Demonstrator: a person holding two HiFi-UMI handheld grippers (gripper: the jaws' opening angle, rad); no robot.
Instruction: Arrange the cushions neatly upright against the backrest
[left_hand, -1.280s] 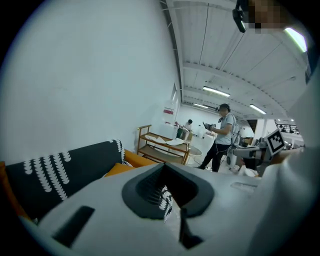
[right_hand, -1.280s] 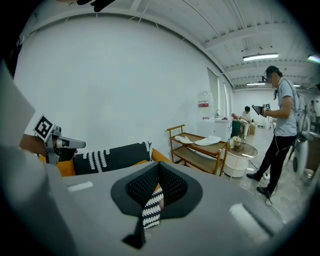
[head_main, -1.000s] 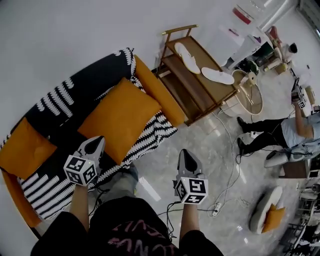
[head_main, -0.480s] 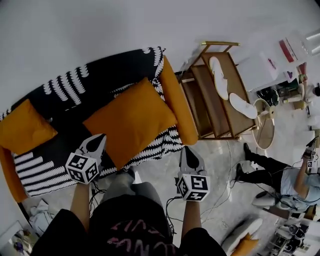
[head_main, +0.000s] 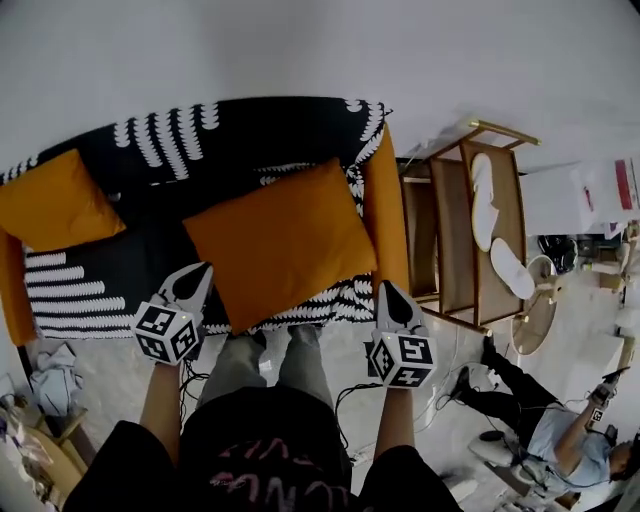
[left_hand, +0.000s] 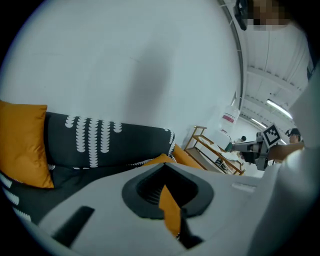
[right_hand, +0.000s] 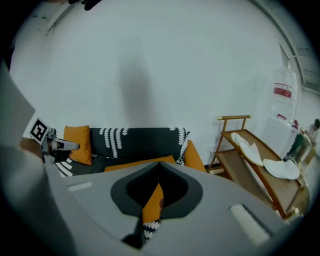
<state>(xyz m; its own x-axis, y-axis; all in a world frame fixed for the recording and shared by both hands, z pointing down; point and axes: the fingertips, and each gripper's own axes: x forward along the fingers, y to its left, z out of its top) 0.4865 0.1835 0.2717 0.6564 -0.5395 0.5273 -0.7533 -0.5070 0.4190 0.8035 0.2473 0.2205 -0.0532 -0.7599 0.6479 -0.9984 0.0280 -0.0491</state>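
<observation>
Facing the sofa (head_main: 90, 292), we hold left gripper (head_main: 196, 274) and right gripper (head_main: 390, 292) empty, fingers pressed together, either side of the flat cushion (head_main: 285, 240) lying just ahead between them, likely poised to open and stand it against the backrest (head_main: 260, 130) beyond the fingertips.

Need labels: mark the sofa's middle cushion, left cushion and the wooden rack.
Middle cushion (head_main: 280, 240), head view, centre of its face.
Left cushion (head_main: 60, 200), head view, centre of its face.
Wooden rack (head_main: 452, 240), head view, bare middle shelf.
</observation>
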